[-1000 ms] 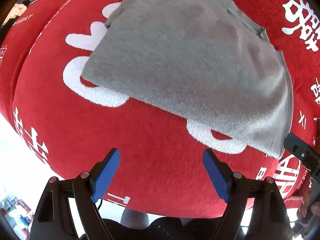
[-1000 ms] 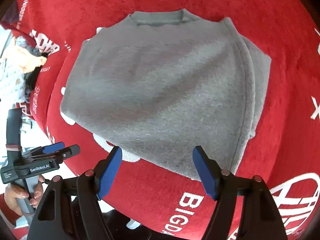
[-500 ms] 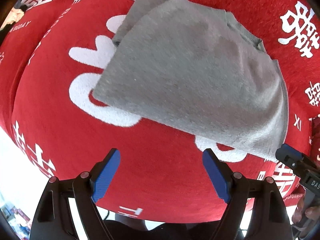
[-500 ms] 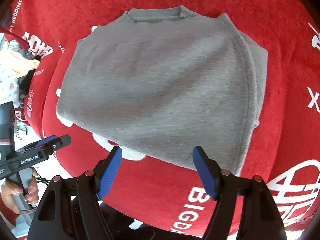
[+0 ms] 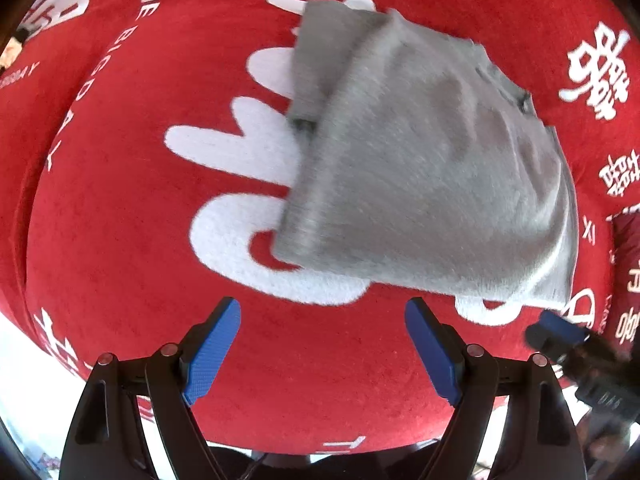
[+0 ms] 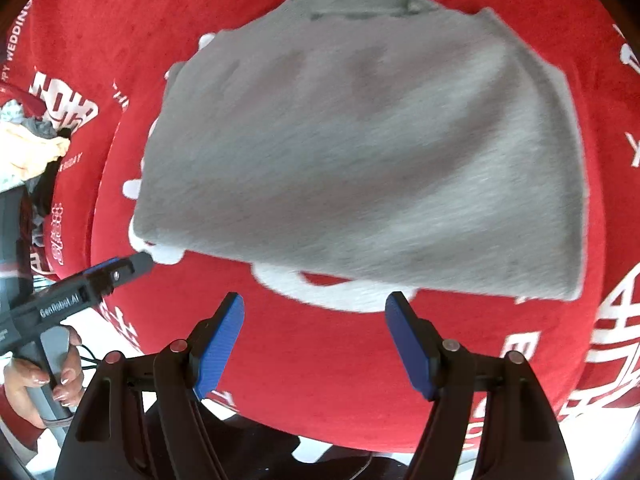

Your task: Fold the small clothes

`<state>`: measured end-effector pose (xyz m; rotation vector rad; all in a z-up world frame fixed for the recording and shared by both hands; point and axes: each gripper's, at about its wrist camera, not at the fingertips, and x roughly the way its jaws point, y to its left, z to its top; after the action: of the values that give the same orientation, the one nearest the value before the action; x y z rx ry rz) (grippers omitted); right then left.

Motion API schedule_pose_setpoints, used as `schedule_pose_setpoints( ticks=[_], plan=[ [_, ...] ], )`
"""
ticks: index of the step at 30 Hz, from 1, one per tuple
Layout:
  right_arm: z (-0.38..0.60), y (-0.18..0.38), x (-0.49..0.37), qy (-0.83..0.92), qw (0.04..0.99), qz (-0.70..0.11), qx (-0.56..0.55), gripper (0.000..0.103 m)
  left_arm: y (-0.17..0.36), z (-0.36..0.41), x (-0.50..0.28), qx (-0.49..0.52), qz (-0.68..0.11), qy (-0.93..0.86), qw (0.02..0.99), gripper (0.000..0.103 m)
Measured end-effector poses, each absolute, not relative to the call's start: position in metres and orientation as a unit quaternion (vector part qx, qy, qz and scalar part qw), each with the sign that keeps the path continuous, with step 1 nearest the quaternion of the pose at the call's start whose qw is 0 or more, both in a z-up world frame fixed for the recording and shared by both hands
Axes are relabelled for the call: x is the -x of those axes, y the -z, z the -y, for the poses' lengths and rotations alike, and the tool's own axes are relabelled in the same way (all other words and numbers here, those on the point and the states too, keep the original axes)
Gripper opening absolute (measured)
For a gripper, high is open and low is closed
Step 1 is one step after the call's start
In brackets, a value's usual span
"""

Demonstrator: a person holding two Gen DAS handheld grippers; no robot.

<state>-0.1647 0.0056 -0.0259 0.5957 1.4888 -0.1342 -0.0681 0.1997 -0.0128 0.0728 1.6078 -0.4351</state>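
In the left wrist view, my left hand-held gripper (image 5: pixel 322 344) is released, with nothing between its blue pads, above the red cloth (image 5: pixel 120 220) that covers the desk. Compared with a second ago, the grey garment (image 5: pixel 432 176) has slid to the right side of the picture and its near left corner now lies closer to me. I judge that I am moving toward this corner to take it for the next fold. I count one garment, already folded at least once, and the tip of my right hand-held gripper (image 5: pixel 556 330) near its right corner.

In the right wrist view, my right hand-held gripper (image 6: pixel 314 342) is also released and empty. The garment (image 6: pixel 360 152) fills more of the picture than before, and its lower hem is now just beyond my fingers. The left hand-held gripper (image 6: pixel 120 272) now points almost at the left corner. I count one garment here, two hand-held grippers, and one small pile of other clothes (image 6: pixel 32 152) at the left edge.
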Motion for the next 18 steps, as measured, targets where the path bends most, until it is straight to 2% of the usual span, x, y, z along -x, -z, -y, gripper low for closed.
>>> schedule_pose_setpoints(
  ticks=[9,15,18],
  plan=[
    [-0.042,0.038,0.139,0.031,0.678,-0.684,-0.268,0.076,0.020,-0.220,0.046,0.023,-0.706,0.195,0.680,0.085],
    [-0.036,0.051,0.137,0.016,0.666,-0.666,-0.337,0.076,0.028,-0.220,0.020,0.080,-0.678,0.244,0.689,0.084],
    [-0.027,0.064,0.140,0.014,0.652,-0.642,-0.404,0.076,0.035,-0.210,0.013,0.051,-0.679,0.284,0.675,0.065]
  ],
)
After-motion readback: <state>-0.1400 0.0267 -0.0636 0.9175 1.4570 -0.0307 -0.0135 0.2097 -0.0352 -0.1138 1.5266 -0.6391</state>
